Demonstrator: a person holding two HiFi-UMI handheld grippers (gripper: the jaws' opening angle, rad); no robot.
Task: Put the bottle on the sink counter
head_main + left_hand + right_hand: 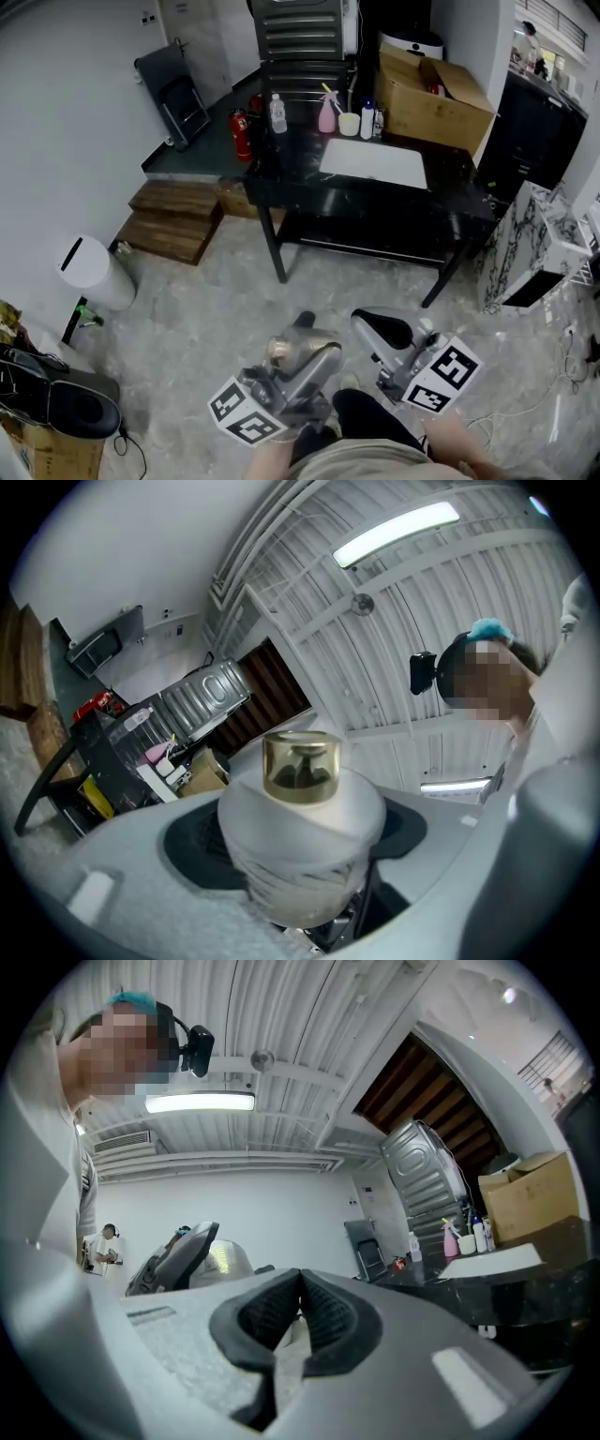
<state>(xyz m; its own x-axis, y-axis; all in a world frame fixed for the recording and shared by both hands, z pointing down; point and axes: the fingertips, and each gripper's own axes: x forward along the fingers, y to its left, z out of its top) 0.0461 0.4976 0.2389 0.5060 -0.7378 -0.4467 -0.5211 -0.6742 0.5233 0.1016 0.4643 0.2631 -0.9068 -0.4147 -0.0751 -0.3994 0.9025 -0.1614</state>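
A white bottle with a gold cap [292, 349] is held low in front of me, with my left gripper [298, 361] shut on it. In the left gripper view the bottle [302, 846] fills the space between the jaws, cap pointing away. My right gripper [380, 328] hovers just to its right, shut, its black pads [323, 1312] pressed together with nothing between them. The black sink counter [450, 183] with its white basin [373, 162] stands a few steps ahead across the floor.
On the counter stand a clear bottle [277, 113], a pink spray bottle [326, 114], a cup [349, 123] and a cardboard box [433, 98]. A fire extinguisher [241, 134], wooden steps [178, 220] and a white bin [94, 272] lie left; a marbled cabinet [530, 248] right.
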